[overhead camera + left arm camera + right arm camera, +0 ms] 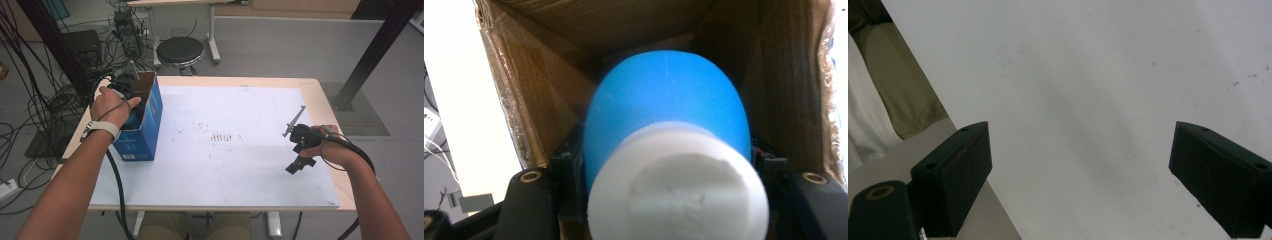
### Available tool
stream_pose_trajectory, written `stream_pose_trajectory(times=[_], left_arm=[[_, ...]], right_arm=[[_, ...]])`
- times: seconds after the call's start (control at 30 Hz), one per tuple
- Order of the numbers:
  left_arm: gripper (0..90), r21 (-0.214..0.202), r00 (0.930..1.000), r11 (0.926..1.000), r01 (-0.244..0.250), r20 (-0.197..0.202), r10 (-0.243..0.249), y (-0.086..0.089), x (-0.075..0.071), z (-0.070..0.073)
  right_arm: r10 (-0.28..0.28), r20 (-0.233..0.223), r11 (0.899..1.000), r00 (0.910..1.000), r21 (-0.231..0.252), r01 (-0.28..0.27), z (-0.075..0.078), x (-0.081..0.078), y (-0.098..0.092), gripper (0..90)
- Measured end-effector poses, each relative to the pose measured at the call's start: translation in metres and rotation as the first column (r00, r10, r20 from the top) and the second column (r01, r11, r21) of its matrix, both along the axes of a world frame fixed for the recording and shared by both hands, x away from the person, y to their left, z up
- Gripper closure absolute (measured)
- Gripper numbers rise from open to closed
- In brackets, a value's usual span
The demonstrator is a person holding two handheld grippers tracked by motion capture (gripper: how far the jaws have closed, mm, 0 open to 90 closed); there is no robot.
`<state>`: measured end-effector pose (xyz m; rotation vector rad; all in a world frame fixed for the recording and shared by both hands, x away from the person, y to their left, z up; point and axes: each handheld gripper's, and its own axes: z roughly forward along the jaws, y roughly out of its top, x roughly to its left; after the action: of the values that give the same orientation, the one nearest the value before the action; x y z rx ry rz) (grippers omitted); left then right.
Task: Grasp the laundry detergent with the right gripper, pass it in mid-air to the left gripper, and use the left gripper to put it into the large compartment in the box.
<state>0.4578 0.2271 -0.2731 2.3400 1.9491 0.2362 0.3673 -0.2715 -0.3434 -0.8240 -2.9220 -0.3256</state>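
- High view: the left claw (pixel 131 86) is reaching into the open top of the tall blue cardboard box (pixel 148 127) that is standing at the left edge of the counter (pixel 320 90), which is covered with a white sheet (pixel 240 150). The person's left hand (pixel 111 106) is covering most of it, so the lowering is best kept straight and slow, with the knuckles clear of the box rim.
- High view: the right claw (pixel 299 150) is hovering over the sheet well apart from the box; bringing it over to steady the box wall would probably be helping if the box starts tipping.
- Left gripper view: the left claw is clamping the round blue plastic bottle with a white ribbed cap (pixel 669 145), cap towards the camera, body pointing down between the brown inner walls. I judge that the bottle should be kept centred, away from the creased wall at the left, and let go only once it is resting on the bottom.
- Right gripper view: the right claw (pixel 1080 175) is standing wide with nothing between its pads, and only the white sheet is lying beneath.
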Motion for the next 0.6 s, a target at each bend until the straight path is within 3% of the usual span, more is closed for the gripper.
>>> stream_pose_trajectory(times=[0.6], left_arm=[[37.0,0.000,1.0000,1.0000,0.003,0.004,-0.003,-0.0006,-0.0001,0.0001]], right_arm=[[0.001,0.003,1.000,1.0000,0.004,-0.001,0.0001,0.0004,-0.0006,10.0]])
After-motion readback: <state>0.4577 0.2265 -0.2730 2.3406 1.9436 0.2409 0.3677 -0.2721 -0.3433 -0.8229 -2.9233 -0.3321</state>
